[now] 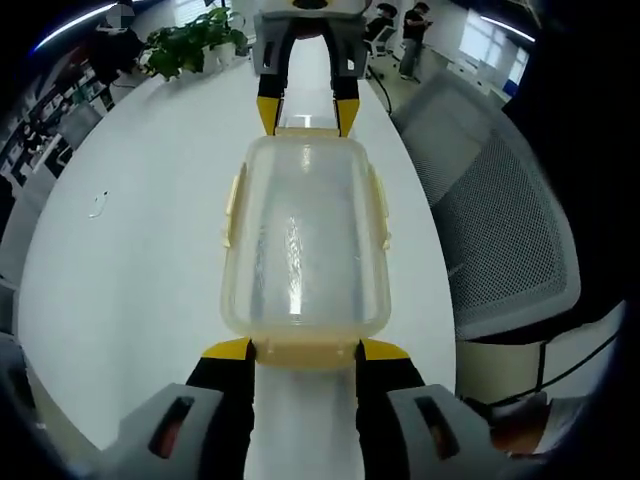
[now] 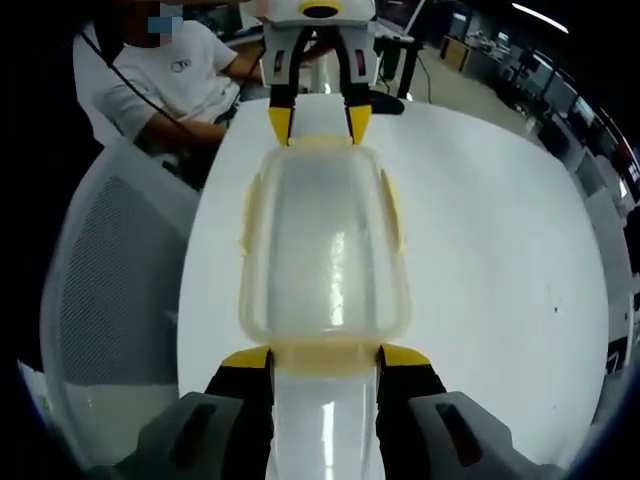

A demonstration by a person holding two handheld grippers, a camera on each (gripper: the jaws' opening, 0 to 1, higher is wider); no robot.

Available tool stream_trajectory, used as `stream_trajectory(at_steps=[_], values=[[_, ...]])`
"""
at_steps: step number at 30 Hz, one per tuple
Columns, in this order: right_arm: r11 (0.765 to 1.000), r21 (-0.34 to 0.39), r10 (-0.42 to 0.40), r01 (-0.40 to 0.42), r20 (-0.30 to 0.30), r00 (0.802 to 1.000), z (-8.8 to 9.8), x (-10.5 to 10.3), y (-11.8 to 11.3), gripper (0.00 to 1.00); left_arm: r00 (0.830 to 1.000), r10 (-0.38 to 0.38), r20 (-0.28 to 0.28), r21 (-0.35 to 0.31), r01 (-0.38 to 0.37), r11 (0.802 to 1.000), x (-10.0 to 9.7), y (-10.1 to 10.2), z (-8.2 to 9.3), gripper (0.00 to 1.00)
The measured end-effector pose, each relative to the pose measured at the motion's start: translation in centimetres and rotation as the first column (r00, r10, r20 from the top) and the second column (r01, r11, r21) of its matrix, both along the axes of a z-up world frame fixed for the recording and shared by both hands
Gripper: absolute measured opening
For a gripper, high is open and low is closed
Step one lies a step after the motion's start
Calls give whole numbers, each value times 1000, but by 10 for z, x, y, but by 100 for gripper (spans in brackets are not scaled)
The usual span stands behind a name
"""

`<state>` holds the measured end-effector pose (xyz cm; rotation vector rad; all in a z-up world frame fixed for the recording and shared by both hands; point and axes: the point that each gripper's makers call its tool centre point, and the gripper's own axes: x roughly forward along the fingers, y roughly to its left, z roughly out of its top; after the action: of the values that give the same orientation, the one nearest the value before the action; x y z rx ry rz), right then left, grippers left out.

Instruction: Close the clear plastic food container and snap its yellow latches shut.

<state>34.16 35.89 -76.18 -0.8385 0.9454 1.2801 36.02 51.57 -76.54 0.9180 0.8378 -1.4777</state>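
The clear container [image 1: 303,240], lid already seated, is lying lengthwise on the white surface [image 1: 130,250] between the two tongs. The left tongs [image 1: 305,350] are standing spread, tips flanking the near end latch [image 1: 305,352]; the right tongs [image 2: 326,358] are doing likewise at the opposite end latch [image 2: 327,354]. The side latches [image 1: 232,205] are flaring outward, apparently not yet snapped. Risks: uneven pressing from one end is likely tipping or sliding the container on the smooth surface; a tip slipping off a latch edge is leaving it half-engaged; the lid may be lifting at the sides.
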Motion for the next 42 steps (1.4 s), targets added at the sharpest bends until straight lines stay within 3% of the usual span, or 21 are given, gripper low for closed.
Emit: stream_trajectory(at_steps=[23,42], values=[[1000,5,-2,2,-2,1000,-2,-5,-36,38,1000,3,-5,11,-3,1000,-4,-35,1,38],[1000,10,-7,7,-4,1000,2,-11,-78,39,1000,2,-6,15,-1,1000,-11,-78,5,38]])
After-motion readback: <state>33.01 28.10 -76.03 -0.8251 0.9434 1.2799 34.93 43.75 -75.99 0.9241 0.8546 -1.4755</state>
